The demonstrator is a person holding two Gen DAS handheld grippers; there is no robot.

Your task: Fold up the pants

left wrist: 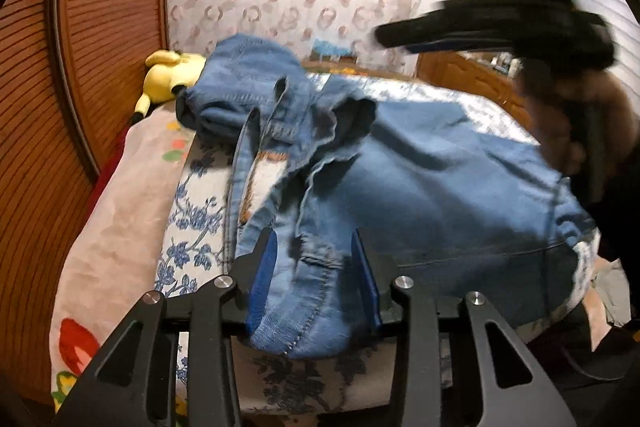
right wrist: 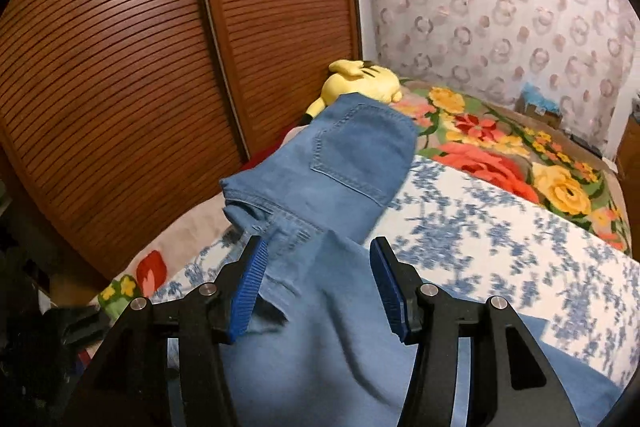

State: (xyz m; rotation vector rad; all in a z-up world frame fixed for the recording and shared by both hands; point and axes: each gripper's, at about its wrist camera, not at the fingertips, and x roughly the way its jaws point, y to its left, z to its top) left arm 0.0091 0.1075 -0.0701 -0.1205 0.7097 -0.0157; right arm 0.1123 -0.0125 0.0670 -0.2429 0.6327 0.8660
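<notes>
Lying bunched on the bed (left wrist: 192, 227) near the yellow plush toy (left wrist: 172, 75), the pants (left wrist: 400, 187) pass loosely between the parted left gripper (left wrist: 316, 279), and likewise the right gripper (right wrist: 320, 287), so I would flatten the fold next.

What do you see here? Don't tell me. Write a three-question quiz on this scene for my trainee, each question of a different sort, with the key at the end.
1. True or false: the jeans lie on a blue-flowered cover.
2. What lies past the jeans, beside the slatted doors? A: a yellow plush toy. B: a folded towel. C: a shoe.
3. Fill in: denim lies between the fingers of the left gripper, and they stand ____ (open or shut).
Key: 1 true; 2 A; 3 open.
</notes>
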